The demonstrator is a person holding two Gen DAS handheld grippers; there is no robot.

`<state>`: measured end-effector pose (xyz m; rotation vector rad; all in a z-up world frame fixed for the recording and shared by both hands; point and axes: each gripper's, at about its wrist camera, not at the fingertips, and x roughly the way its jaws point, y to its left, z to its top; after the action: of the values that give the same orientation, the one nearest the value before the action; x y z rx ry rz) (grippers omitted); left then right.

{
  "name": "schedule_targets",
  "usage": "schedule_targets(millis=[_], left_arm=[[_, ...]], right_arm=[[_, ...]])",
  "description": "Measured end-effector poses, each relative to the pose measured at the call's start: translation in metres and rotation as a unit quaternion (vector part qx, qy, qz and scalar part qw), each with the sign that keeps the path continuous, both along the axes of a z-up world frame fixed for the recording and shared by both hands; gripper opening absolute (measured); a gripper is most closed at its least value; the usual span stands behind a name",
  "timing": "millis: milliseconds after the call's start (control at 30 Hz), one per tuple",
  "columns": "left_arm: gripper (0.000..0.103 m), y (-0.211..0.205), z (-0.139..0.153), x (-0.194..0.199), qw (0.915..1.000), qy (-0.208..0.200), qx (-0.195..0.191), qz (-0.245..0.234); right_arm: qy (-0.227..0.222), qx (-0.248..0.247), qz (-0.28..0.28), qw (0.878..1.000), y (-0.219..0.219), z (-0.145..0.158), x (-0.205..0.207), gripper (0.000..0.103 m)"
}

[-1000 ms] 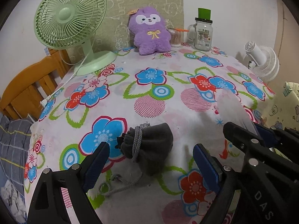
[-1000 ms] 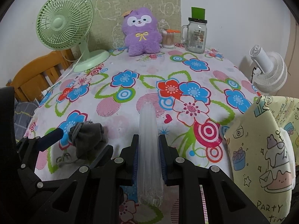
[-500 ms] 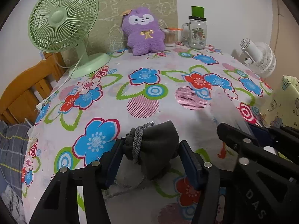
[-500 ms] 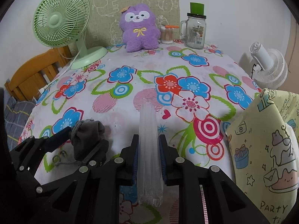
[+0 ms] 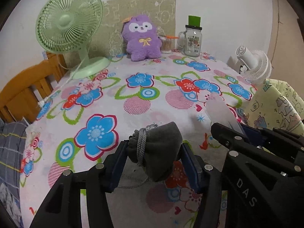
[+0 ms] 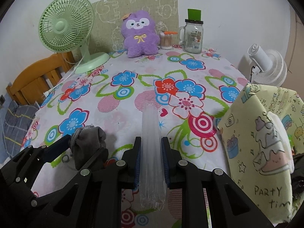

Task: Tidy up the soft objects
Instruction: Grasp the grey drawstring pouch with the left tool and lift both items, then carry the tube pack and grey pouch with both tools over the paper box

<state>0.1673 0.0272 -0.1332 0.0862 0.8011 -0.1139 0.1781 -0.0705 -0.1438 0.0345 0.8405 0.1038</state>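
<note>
My left gripper (image 5: pixel 153 150) is shut on a grey drawstring pouch (image 5: pixel 157 148) and holds it just above the flowered tablecloth (image 5: pixel 133 95); its cord trails down to the cloth. The pouch also shows in the right wrist view (image 6: pixel 86 144). My right gripper (image 6: pixel 152 150) is shut on a clear plastic bag (image 6: pixel 151 144), folded into a long strip that sticks forward over the table. A purple plush toy (image 6: pixel 139 34) sits upright at the far edge. A yellow cartoon-print gift bag (image 6: pixel 262 148) stands open at the right.
A green desk fan (image 6: pixel 70 30) stands at the back left, its cord running off the table's left edge. A glass mug jar (image 6: pixel 192 36) and a cotton swab box (image 6: pixel 166 39) stand at the back. A white fan (image 6: pixel 266 66) and a wooden chair (image 6: pixel 36 76) flank the table.
My left gripper moved forward around the grey pouch, closed on it and lifted it slightly off the cloth. My right gripper kept its hold on the plastic bag.
</note>
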Motion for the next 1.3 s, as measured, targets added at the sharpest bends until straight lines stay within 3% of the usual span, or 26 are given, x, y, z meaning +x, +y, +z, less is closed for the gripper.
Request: schedule_targets(millis=[667,1300], left_arm=[[0.058,-0.007,0.032,-0.053,0.9989,-0.043,-0.015,0.007],[0.058,-0.028,0.071,-0.077,0.9963,-0.085,-0.011,-0.006]], right_arm=[[-0.049,0.005,0.012,0.999,-0.011,0.037,-0.053,0.023],[-0.098,0.003,0.009,0.995,-0.033,0.079,-0.080,0.023]])
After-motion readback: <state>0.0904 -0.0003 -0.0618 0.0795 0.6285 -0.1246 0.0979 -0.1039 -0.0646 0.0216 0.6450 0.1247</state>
